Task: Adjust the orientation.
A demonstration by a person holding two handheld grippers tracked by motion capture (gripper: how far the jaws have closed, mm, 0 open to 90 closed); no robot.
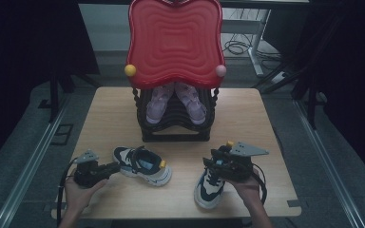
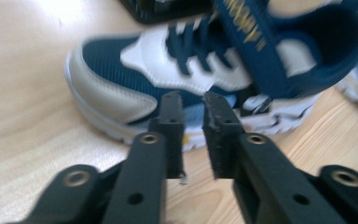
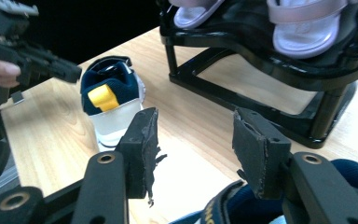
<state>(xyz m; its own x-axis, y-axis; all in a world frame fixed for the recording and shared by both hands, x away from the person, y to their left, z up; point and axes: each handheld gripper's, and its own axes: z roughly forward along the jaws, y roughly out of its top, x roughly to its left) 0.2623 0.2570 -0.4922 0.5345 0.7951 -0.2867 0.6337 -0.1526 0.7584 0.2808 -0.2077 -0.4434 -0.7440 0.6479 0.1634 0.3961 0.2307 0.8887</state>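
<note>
Two navy-and-white sneakers lie on the wooden table (image 1: 261, 123). The left sneaker (image 1: 142, 166) lies at an angle, and my left gripper (image 1: 114, 167) points at its toe end. In the left gripper view the jaws (image 2: 193, 109) stand a narrow gap apart with nothing between them, just short of that sneaker's side (image 2: 135, 60). The right sneaker (image 1: 208, 190) points toward the table's front edge. My right gripper (image 1: 211, 164) hovers over its opening. Its jaws (image 3: 193, 135) are wide apart above the navy collar (image 3: 214, 212), and the pads (image 3: 256, 149) press on nothing.
A black shoe rack (image 1: 176, 130) stands at the table's middle back, holding a pair of lilac sandals (image 1: 159, 104) under a red wavy tray top (image 1: 175, 40). The rack's base (image 3: 261, 112) runs close beyond my right gripper. Bare wood lies between the sneakers.
</note>
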